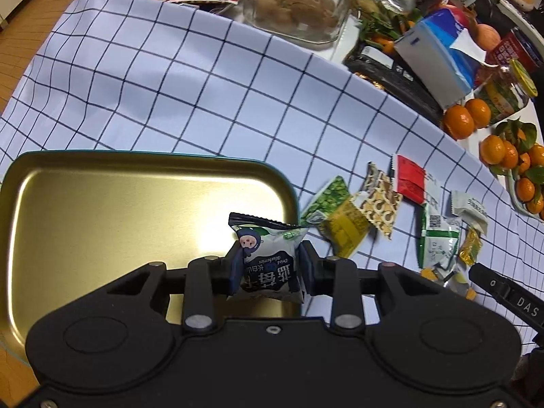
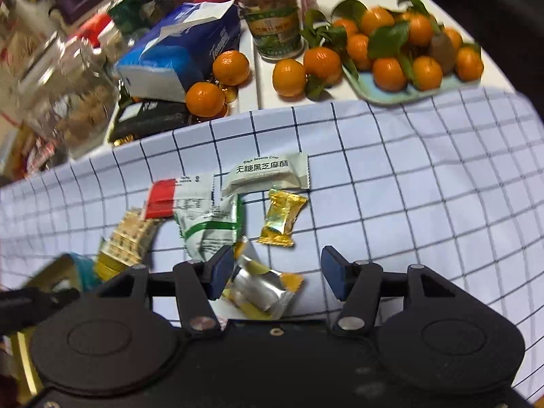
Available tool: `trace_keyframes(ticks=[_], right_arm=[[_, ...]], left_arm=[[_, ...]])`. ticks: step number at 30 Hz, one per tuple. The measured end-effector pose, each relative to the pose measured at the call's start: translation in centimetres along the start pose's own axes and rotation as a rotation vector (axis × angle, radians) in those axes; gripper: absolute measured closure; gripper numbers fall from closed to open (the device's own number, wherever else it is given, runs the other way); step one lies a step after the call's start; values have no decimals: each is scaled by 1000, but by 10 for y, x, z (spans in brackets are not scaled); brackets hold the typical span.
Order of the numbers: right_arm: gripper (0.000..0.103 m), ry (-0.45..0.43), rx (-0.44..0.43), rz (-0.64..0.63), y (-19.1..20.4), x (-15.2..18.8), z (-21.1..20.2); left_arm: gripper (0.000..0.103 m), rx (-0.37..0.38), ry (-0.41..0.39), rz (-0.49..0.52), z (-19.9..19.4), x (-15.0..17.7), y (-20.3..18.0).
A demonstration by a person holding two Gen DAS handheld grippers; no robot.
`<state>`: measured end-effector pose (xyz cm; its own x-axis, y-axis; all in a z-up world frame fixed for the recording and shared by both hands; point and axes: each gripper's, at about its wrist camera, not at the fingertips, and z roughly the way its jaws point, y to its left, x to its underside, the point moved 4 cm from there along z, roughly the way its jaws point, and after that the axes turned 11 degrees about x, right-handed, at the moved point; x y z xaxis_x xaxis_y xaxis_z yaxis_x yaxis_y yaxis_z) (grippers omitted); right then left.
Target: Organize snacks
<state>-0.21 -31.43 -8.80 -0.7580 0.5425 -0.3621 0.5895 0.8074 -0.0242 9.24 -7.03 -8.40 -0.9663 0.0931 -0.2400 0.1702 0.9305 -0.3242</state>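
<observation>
Gold tray (image 1: 102, 204) lies under left gripper (image 1: 270, 265) clamping blueberry packet (image 1: 268, 258); right gripper (image 2: 277, 272) jaws apart

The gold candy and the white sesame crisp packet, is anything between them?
No. In the right wrist view, only bare checked cloth separates gold candy from sesame crisp packet.

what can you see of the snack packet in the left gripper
The snack packet is a small puffy pillow pouch of glossy plastic, white and dark blue, with a cartoon child's face, Chinese characters and "Dried Blueberries" printed on it. Its crimped dark end points away from the camera, and the print reads upside down. The left gripper is shut on its sides, holding it above the near right corner of the gold tray.
</observation>
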Motion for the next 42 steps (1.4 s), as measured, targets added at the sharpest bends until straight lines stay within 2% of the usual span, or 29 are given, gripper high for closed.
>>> trace_keyframes(ticks=[4, 9, 13, 17, 22, 25, 29, 31, 32, 34, 37, 38, 40, 41, 42], right_arm=[[39, 21, -17, -77, 16, 4, 6], [37, 20, 63, -190, 24, 12, 17], [37, 37, 78, -233, 32, 20, 24], [37, -3, 114, -278, 42, 25, 21], [47, -16, 136, -299, 47, 27, 18], [50, 10, 109, -254, 43, 24, 15], [55, 66, 36, -107, 26, 17, 12], [67, 94, -15, -20, 16, 13, 10], [87, 108, -44, 17, 11, 12, 10], [86, 142, -120, 114, 1, 10, 9], [81, 130, -103, 176, -7, 8, 7], [74, 116, -85, 165, -6, 8, 5], [56, 71, -65, 154, -1, 7, -1], [39, 49, -62, 155, 3, 7, -3], [28, 30, -66, 154, 8, 7, -4]], left_arm=[[61, -32, 23, -10, 0, -3, 12], [61, -33, 52, -75, -1, -7, 32], [61, -38, 44, -104, -7, -11, 43], [61, -45, 39, -122, -10, -12, 49], [61, -51, 50, -114, -7, -9, 47], [61, -52, 50, -99, -7, -9, 44], [61, -52, 52, -83, -7, -7, 43], [61, -54, 53, -80, -6, -7, 43], [61, -54, 52, -77, -7, -7, 43], [61, -58, 51, -69, -7, -5, 42], [61, -54, 57, -61, -7, -1, 42], [61, -52, 59, -58, -8, 0, 42], [61, -49, 61, -49, -9, 4, 43], [61, -47, 63, -44, -10, 6, 42], [61, -42, 65, -38, -11, 8, 42]])
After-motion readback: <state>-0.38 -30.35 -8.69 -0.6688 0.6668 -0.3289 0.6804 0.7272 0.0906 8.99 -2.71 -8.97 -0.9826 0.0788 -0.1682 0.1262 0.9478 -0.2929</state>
